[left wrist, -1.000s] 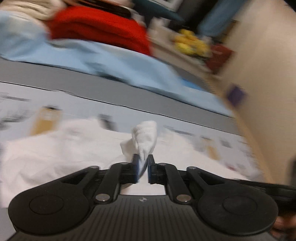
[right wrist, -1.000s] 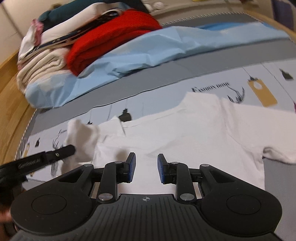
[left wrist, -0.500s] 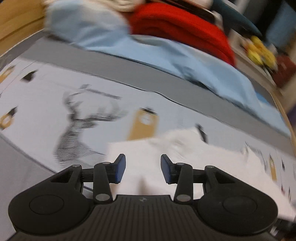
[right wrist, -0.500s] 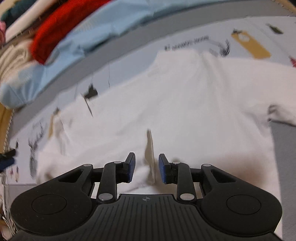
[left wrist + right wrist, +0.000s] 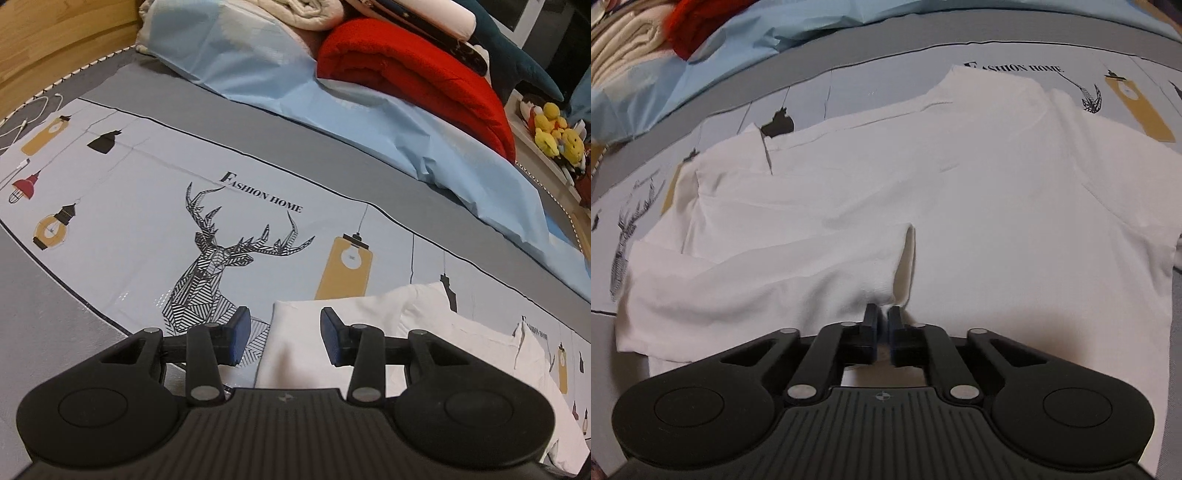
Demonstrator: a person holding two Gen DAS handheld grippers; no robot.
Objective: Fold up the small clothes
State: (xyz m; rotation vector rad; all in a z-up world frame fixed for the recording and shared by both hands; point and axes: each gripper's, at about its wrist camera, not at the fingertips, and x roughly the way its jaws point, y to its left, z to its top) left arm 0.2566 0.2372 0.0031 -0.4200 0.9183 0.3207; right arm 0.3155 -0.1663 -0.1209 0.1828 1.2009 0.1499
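Observation:
A small white T-shirt [image 5: 979, 192] lies spread on the printed bed sheet [image 5: 147, 229]. Its left side is folded inward over the body, and the folded sleeve [image 5: 798, 273] ends in a raised edge near the middle. My right gripper [image 5: 882, 317] is shut on that sleeve's near edge, low over the shirt. In the left wrist view the shirt's corner [image 5: 295, 332] lies under my left gripper [image 5: 284, 338], which is open and empty just above it.
A light blue sheet [image 5: 369, 110], a red blanket [image 5: 413, 74] and folded cream and dark textiles are piled at the far side. Yellow plush toys [image 5: 554, 125] sit at the far right. A white cable [image 5: 33, 110] lies at the left by the wooden frame [image 5: 55, 37].
My left gripper let go of the white sleeve, opened and swung left to the shirt's corner. My right gripper moved down onto the folded sleeve and shut on its edge.

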